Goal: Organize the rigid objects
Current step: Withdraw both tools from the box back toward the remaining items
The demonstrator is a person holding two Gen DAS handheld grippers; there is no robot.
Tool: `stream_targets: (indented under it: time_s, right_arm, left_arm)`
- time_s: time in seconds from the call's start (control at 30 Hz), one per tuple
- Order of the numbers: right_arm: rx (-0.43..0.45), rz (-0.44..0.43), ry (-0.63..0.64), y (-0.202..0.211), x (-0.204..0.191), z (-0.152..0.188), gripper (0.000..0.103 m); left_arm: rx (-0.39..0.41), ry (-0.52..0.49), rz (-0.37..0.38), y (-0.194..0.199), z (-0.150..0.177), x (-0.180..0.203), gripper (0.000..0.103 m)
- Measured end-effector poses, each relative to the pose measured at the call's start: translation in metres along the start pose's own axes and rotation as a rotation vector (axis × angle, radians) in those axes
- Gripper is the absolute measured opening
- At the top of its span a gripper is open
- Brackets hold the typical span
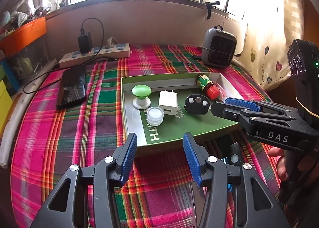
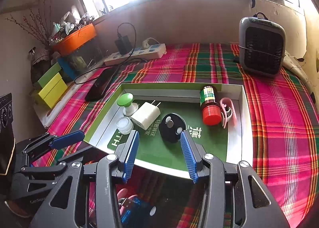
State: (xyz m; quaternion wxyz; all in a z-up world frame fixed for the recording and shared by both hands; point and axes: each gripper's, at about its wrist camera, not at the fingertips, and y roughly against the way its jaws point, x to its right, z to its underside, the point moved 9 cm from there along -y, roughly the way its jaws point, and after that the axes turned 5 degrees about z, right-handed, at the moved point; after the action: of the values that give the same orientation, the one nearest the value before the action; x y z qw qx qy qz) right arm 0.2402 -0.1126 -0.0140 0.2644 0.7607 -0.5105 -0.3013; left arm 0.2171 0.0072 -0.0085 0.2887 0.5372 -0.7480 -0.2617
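Observation:
A shallow green box tray (image 1: pixel 169 83) (image 2: pixel 169 92) lies on the plaid cloth. It holds a green-topped knob (image 1: pixel 141 91) (image 2: pixel 125 99), a white plug charger (image 1: pixel 168 102) (image 2: pixel 145 115), a small clear jar (image 1: pixel 155 115) (image 2: pixel 124 125), a black round remote (image 1: pixel 197 104) (image 2: pixel 172 127), a red-capped brown bottle (image 1: pixel 207 86) (image 2: pixel 209 104) and a pink clip (image 2: pixel 229 112). My left gripper (image 1: pixel 159 136) (image 2: pixel 79 142) is open and empty at the tray's near edge. My right gripper (image 2: pixel 159 134) (image 1: pixel 219 104) is open and empty, its tips just short of the remote.
A black phone (image 1: pixel 72 86), a power strip (image 1: pixel 95 54) with a plugged adapter and a grey heater (image 1: pixel 219 48) sit behind the tray. An orange bin (image 1: pixel 24 34) and coloured boxes (image 2: pixel 51 88) stand at the left. A blue USB gadget (image 2: pixel 135 206) lies below the right gripper.

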Motion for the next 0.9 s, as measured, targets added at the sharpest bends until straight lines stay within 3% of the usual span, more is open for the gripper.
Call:
stream_targets:
  time_s: [0.57, 0.9]
  right_arm:
    - [0.003, 0.12, -0.149, 0.042, 0.031, 0.062, 0.045]
    - [-0.015, 0.137, -0.168, 0.043, 0.016, 0.081, 0.045]
  left_arm:
    - [-0.004, 0.034, 0.077, 0.023, 0.045, -0.002, 0.049]
    - [-0.03, 0.016, 0.134, 0.028, 0.07, 0.002, 0.049]
